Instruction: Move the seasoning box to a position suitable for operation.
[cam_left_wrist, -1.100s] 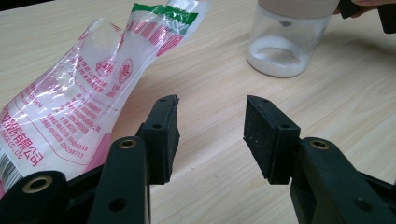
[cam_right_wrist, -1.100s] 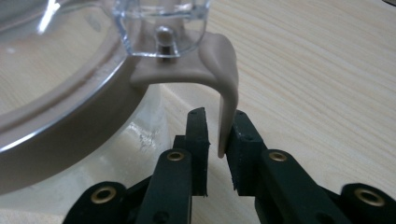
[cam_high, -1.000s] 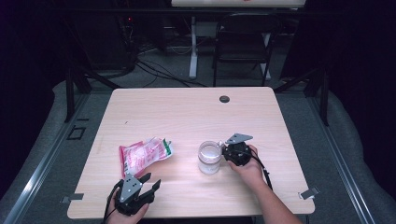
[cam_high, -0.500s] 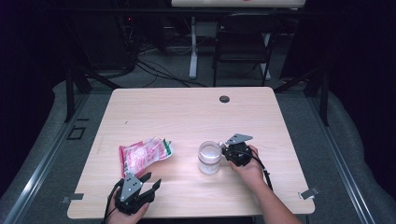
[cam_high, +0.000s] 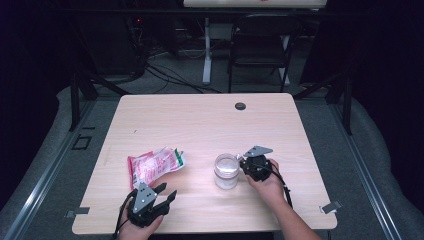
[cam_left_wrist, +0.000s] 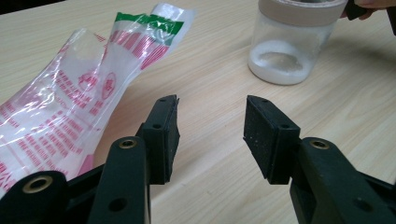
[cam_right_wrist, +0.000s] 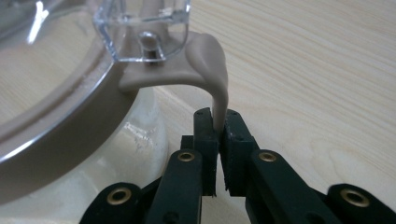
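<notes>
Round clear jar (cam_high: 226, 171), white powder inside, beige lid tab (cam_right_wrist: 215, 70) clamped by right hand-held gripper (cam_right_wrist: 218, 122), just closing. Crinkly plastic bag (cam_high: 154, 165) on wood-grain bench (cam_high: 200, 125). Left hand-held gripper (cam_left_wrist: 211, 120) apart, empty.

text: none legible | plastic bag (cam_left_wrist: 70, 116): red print, too blurred

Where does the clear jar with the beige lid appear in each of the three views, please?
High view: jar right of centre, beside the right gripper.
Left gripper view: jar at the top right.
Right gripper view: jar at the left, its lid tab pinched between the jaws.
Shared landmark: the wooden table.
</notes>
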